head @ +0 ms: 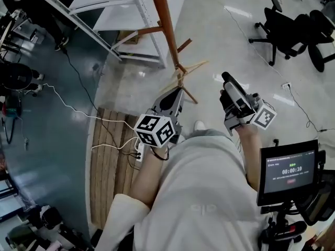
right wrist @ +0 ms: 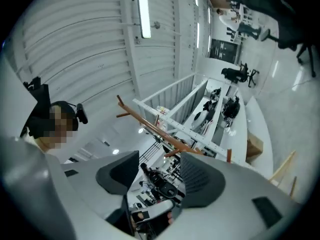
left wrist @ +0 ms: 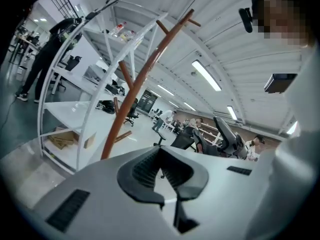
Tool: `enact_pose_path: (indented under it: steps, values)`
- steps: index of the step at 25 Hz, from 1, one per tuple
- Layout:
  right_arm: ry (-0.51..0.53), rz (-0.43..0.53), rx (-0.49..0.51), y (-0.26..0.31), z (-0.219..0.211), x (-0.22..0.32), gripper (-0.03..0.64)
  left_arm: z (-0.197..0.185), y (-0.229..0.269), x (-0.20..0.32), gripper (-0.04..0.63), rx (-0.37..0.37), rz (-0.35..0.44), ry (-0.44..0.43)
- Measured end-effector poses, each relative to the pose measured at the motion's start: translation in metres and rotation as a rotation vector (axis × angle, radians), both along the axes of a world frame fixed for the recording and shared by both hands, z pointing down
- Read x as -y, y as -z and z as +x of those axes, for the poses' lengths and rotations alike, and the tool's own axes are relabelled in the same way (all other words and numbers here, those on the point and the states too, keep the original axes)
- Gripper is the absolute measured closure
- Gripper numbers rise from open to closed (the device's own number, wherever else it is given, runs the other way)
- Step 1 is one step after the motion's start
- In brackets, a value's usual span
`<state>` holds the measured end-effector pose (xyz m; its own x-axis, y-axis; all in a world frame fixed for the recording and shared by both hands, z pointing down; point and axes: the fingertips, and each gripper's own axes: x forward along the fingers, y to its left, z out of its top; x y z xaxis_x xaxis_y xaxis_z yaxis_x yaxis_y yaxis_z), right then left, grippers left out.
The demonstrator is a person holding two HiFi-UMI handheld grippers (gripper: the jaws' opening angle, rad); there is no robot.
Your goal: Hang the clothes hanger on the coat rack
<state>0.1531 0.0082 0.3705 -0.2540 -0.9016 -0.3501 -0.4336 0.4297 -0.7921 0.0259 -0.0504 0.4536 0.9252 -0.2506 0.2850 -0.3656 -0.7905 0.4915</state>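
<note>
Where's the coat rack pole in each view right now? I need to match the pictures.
Head view: the coat rack pole slants down from the top edge, near centre.
Left gripper view: it rises diagonally from lower left to upper right.
Right gripper view: it lies slanted across the middle, just above the jaws.
Shared landmark: the white shelving frame next to the pole.
</note>
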Motion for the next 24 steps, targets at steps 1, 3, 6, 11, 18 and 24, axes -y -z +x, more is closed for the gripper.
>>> enact_pose_path:
  steps: [1, 3, 6, 11, 18, 24]
  values:
    - [-0.037, -0.012, -0.015, -0.004, 0.007, -0.009, 0.344, 0.009, -0.001, -0.005, 0.592, -0.004, 0.003, -0.032]
    - [-0.118, -0.045, -0.048, -0.007, 0.021, -0.027, 0.389, 0.027, 0.003, -0.016, 0.592, -0.014, 0.003, -0.098]
    - [-0.236, -0.076, -0.060, -0.004, 0.047, -0.055, 0.528, 0.051, 0.014, -0.035, 0.592, -0.021, -0.011, -0.183]
    - [-0.295, -0.098, -0.054, -0.011, 0.072, -0.077, 0.603, 0.076, 0.011, -0.053, 0.592, -0.006, -0.021, -0.230]
    - [-0.275, -0.103, -0.031, -0.022, 0.067, -0.078, 0.603, 0.073, 0.004, -0.060, 0.592, 0.013, -0.016, -0.229]
    - [-0.254, -0.111, -0.012, -0.024, 0.063, -0.073, 0.603, 0.065, 0.003, -0.061, 0.592, 0.021, -0.021, -0.216]
